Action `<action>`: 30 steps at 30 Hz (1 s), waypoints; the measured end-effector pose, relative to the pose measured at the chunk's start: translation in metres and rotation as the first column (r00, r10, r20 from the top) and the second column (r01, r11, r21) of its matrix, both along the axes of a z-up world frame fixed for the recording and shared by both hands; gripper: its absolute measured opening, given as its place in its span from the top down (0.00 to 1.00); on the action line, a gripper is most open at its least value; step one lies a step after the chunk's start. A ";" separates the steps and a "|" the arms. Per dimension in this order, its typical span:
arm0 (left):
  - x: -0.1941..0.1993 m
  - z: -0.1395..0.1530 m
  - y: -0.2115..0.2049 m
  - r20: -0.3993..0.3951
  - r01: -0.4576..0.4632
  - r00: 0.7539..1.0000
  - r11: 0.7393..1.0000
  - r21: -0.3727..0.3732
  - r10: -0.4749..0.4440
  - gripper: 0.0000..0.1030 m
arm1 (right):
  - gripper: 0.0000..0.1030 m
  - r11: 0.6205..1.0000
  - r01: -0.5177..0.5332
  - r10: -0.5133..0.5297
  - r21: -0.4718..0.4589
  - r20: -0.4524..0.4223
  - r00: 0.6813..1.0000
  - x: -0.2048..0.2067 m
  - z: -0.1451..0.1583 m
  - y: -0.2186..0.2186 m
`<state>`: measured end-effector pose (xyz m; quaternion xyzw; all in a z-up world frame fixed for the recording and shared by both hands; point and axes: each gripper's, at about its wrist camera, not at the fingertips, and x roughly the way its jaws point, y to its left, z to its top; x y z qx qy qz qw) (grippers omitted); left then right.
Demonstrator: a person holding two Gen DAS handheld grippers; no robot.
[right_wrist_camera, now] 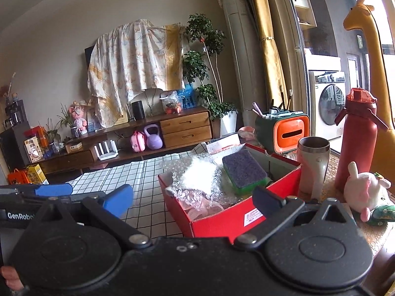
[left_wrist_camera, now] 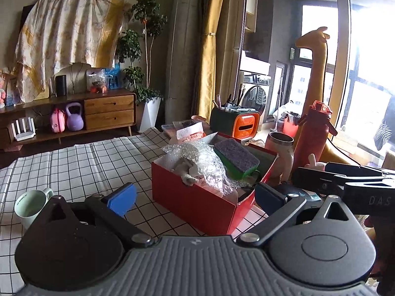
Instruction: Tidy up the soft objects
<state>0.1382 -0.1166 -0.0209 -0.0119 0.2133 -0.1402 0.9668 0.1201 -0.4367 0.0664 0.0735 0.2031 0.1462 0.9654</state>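
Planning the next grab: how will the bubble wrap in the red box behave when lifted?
The bubble wrap looks crumpled and thin, so probably floppy and very light. It spills over the red box rim, so it may drag or snag the sponge.

Red box (left_wrist_camera: 197, 204): near bottom edge hidden behind my left gripper (left_wrist_camera: 195, 198) body; in right wrist view my right gripper (right_wrist_camera: 192, 201) covers near corner. Bubble wrap (right_wrist_camera: 195, 180) hides most of box contents; pale soft lump (left_wrist_camera: 188, 172) under it, can't tell what. Sponge (left_wrist_camera: 235, 156): lower end sunk behind box wall. Label on box (right_wrist_camera: 254, 217): print too small to read. Plush toy (left_wrist_camera: 313, 161): only ear tips showing past my right gripper. Mug (left_wrist_camera: 30, 203): base hidden behind my finger mount. Giraffe (right_wrist_camera: 363, 14): body cut off by frame edge.
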 end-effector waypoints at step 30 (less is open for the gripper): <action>-0.002 0.005 0.006 0.003 -0.023 1.000 0.999 -0.024 0.023 0.00 | 0.00 1.000 0.008 -0.007 -0.030 0.011 1.000 -0.008 0.002 0.003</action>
